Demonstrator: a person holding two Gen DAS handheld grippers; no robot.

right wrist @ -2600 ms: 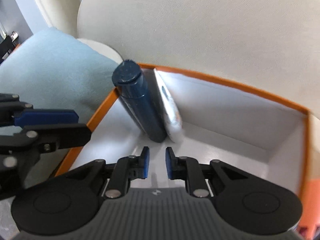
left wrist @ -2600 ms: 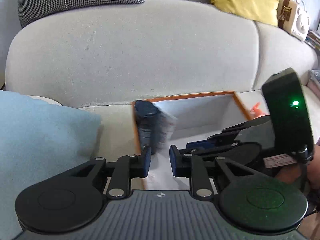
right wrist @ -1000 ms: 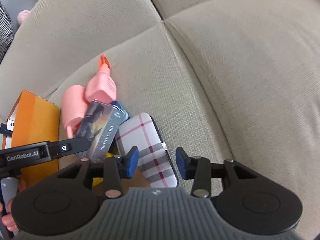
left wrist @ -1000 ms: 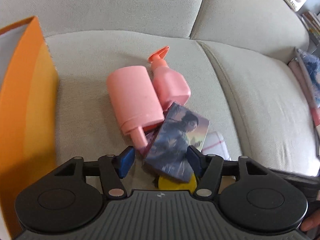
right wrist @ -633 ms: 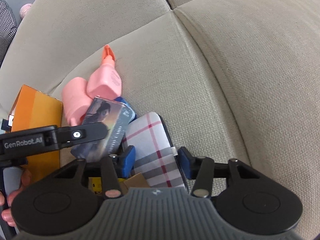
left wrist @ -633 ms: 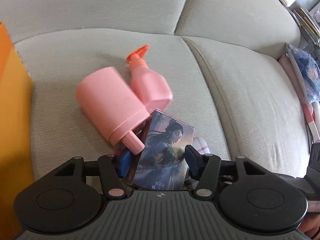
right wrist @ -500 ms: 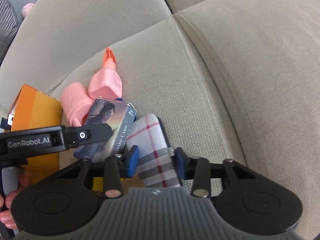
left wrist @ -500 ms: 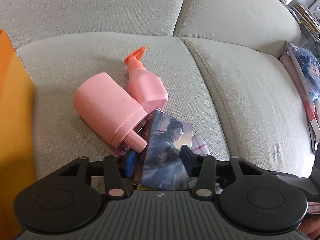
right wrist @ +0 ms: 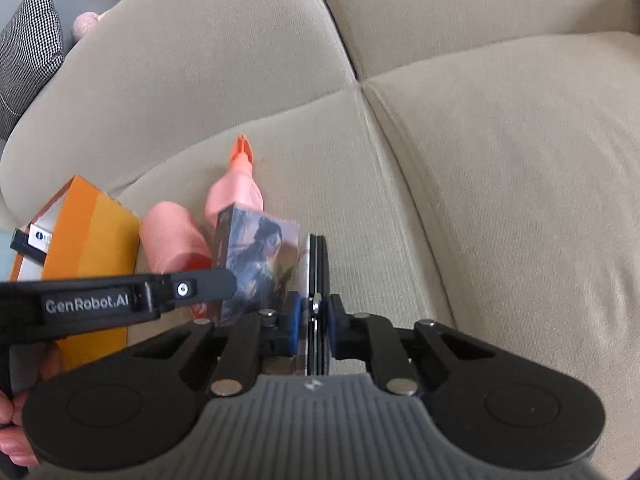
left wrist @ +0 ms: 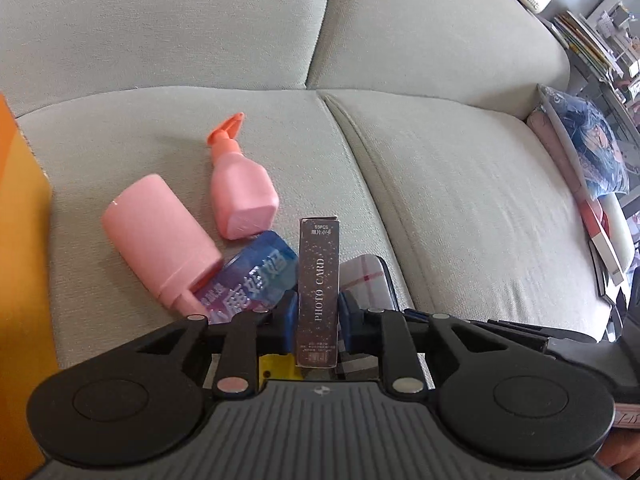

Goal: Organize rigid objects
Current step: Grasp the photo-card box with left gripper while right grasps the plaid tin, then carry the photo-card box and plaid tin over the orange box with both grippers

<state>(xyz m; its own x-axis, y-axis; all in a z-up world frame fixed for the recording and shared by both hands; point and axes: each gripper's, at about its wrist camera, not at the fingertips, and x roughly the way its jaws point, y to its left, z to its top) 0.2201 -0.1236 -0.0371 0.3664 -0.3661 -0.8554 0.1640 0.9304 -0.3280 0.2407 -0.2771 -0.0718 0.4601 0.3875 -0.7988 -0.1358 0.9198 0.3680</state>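
Observation:
A dark photo card box (left wrist: 318,264) stands on edge between the blue pads of my left gripper (left wrist: 318,314), whose jaws are closing and press on its sides. In the right wrist view its picture face (right wrist: 260,256) shows. My right gripper (right wrist: 314,318) is also closing, its pads pressing on a thin plaid case (right wrist: 316,264) held edge-on. Under them on the sofa seat lie a round pink bottle (left wrist: 156,232), a pink spray bottle (left wrist: 242,192), a blue packet (left wrist: 252,276) and something yellow (left wrist: 276,364).
An orange box (right wrist: 88,248) with white inner walls stands left of the pile on the beige sofa (left wrist: 460,200). A person's hand (right wrist: 12,440) holds the left gripper. Books and a printed cushion (left wrist: 592,148) sit past the sofa's right end.
Both grippers left the orange box for the pile. The left jaws shut on the photo card box and the right jaws on the plaid case. Both items turned on edge and rose slightly.

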